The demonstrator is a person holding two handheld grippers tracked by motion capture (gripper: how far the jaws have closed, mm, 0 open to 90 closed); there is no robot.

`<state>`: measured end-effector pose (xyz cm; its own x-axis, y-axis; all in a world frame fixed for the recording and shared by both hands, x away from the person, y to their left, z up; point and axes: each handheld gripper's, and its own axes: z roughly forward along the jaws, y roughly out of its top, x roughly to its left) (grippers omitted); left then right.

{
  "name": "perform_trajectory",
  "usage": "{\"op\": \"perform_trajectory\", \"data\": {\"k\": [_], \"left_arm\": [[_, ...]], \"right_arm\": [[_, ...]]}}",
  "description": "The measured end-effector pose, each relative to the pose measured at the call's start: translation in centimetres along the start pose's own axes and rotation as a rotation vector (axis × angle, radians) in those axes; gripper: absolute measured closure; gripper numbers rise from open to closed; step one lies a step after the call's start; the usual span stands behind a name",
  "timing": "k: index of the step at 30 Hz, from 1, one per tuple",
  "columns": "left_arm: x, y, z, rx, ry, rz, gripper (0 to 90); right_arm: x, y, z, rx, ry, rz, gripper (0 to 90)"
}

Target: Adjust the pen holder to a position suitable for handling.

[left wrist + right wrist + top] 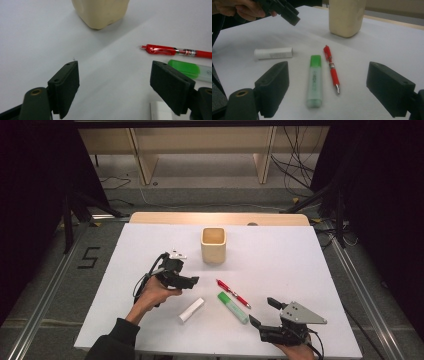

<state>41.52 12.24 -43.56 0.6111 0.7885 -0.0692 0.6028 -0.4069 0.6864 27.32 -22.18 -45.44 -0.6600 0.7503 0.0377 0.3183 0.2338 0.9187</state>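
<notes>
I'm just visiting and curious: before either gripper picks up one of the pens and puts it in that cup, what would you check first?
1. Left gripper open, nothing between its jaws: ok.
2. Right gripper open, nothing held: ok.
3. Red pen, green highlighter and white tube lie flat and apart: ok.
4. Highlighter lies ahead between the right gripper's jaws: ok.
5. Beige cup upright, mouth open: ok.
6. Whether the cup is empty: cannot tell.

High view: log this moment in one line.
left gripper open, empty | right gripper open, empty | white tube, green highlighter, red pen on table | cup upright
</notes>
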Motion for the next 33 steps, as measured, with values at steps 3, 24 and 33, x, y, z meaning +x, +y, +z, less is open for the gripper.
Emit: {"op": "perform_trajectory", "data": {"k": [3,24,33], "left_arm": [[-0.2,-0.5,-0.2,0.005,-0.006,0.004,22.4],[-2.4,-2.6,-1.9,0.074,-0.025,0.057,20.9],[-3.8,-3.2,-1.9,0.116,-0.039,0.098,19.7]], "right_arm": [[0.0,0.0,-0.1,-0.004,0.003,-0.002,19.0],[-0.2,-0.2,-0.1,-0.004,0.006,0.005,18.9],[-0.2,-0.2,-0.1,-0.003,0.002,0.004,18.9]]}}
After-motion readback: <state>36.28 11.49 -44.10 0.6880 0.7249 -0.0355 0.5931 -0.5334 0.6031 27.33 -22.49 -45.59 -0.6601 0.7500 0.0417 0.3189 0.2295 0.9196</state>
